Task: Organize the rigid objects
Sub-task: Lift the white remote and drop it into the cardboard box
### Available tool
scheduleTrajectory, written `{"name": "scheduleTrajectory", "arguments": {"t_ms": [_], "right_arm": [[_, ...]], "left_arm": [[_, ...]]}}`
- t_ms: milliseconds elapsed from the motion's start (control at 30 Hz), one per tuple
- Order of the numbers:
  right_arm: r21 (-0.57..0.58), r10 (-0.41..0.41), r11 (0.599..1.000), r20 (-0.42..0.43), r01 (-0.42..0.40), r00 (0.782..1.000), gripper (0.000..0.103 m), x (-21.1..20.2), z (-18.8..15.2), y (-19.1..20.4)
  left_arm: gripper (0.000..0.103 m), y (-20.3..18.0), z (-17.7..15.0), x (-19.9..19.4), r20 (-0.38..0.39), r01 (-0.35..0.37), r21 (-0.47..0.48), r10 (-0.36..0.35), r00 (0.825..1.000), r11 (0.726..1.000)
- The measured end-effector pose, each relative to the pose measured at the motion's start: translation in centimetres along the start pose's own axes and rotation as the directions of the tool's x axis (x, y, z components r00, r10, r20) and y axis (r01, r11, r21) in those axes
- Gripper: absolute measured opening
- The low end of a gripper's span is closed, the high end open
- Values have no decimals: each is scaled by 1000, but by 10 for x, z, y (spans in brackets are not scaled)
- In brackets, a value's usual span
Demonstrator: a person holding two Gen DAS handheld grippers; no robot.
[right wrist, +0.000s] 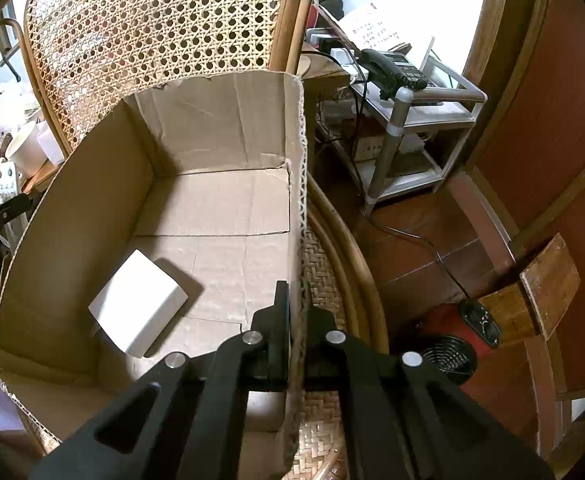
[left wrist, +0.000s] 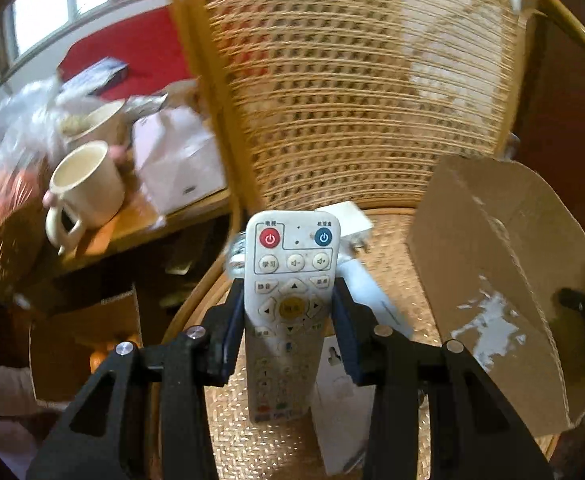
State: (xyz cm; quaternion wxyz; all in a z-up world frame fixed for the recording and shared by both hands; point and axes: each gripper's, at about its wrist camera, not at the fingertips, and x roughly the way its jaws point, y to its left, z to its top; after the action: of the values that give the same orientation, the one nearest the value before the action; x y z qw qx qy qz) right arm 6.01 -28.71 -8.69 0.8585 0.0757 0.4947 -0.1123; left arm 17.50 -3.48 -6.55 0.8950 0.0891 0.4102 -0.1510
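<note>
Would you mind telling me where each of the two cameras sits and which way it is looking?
Left wrist view: on the left hand-held gripper, looking forward and down at a rattan chair; its fingers grip a white remote control. A light sleeve shows at the lower left.
Right wrist view: on the right hand-held gripper, looking down into a cardboard box holding a white block; its jaws are shut on the box's right wall.
Shared: the box, the chair, the remote and a cream mug.
</note>
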Motion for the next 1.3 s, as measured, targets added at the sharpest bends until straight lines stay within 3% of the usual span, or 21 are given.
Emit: {"name": "scheduleTrajectory", "arguments": {"t_ms": [167, 433, 633, 733, 900, 1100, 1300], "right_arm": [[3, -2, 1000, 0, 2, 1000, 5, 0, 0, 0], [2, -1, 1000, -2, 1, 1000, 5, 0, 0, -2], [2, -2, 1000, -2, 2, 1000, 5, 0, 0, -2], [1, -2, 1000, -1, 2, 1000, 5, 0, 0, -2], [2, -2, 1000, -2, 2, 1000, 5, 0, 0, -2], [-4, -6, 1000, -1, 6, 1000, 5, 0, 0, -1], [-6, -7, 1000, -1, 7, 1000, 5, 0, 1, -1]], "left_arm": [[39, -15, 4, 16, -3, 35, 93, -35, 999, 995], [39, -15, 15, 9, 48, 36, 49, -38, 998, 998], [39, -25, 18, -2, 86, 15, 84, -22, 996, 996], [39, -29, 22, -10, 104, 48, 70, -55, 993, 996], [38, -46, 26, -25, 145, 11, 94, -24, 989, 996], [37, -62, 35, -49, 218, 0, 94, -20, 976, 996], [37, -76, 44, -81, 310, 1, 73, -24, 950, 997]]}}
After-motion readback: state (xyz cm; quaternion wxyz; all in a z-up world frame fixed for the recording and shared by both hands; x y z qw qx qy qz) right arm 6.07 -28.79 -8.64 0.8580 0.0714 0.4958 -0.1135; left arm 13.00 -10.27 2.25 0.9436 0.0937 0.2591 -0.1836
